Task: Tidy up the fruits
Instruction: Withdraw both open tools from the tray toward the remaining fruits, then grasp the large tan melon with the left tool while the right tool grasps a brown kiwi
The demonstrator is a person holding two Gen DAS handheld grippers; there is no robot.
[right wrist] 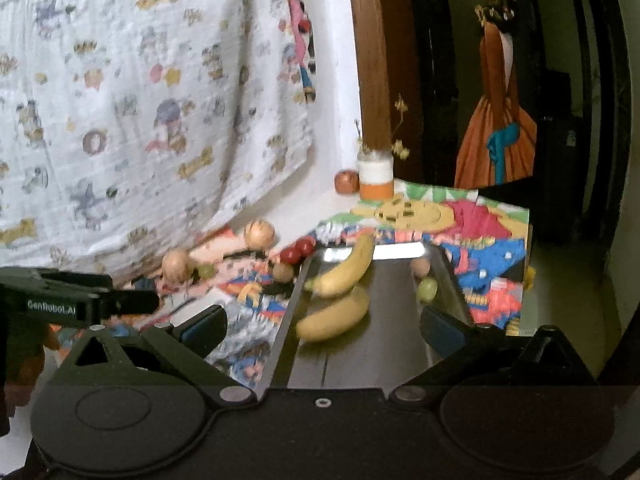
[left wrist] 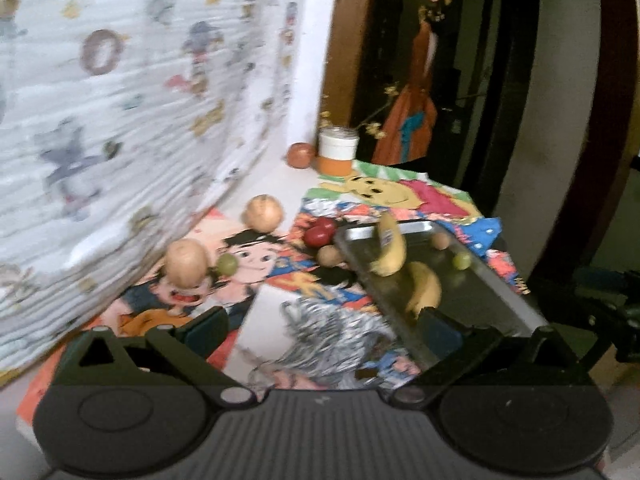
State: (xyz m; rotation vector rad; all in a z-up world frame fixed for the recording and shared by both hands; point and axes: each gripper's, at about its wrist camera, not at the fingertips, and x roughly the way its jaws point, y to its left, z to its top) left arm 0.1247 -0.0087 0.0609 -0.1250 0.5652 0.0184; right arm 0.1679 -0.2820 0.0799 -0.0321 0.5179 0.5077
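Two bananas (right wrist: 334, 314) we see in the metal tray (right wrist: 400, 344), long axes toward 2 o'clock | smooth yellow skins; round green grape (right wrist: 427, 289) at tray's 3 o'clock | cartoon-print cloth (right wrist: 488, 220) on table | left gripper (left wrist: 320, 326) and right gripper (right wrist: 324, 326) both spread wide, empty

The right gripper (right wrist: 322, 326) stands wide open with nothing between its blue pads, hanging over the near end of a metal tray (right wrist: 400, 344). Two bananas (right wrist: 338, 296) lie in the tray's left half, with a green grape (right wrist: 427, 289) and a small brown fruit (right wrist: 420, 267) at its far right. The left gripper (right wrist: 76, 304) enters from the left edge.
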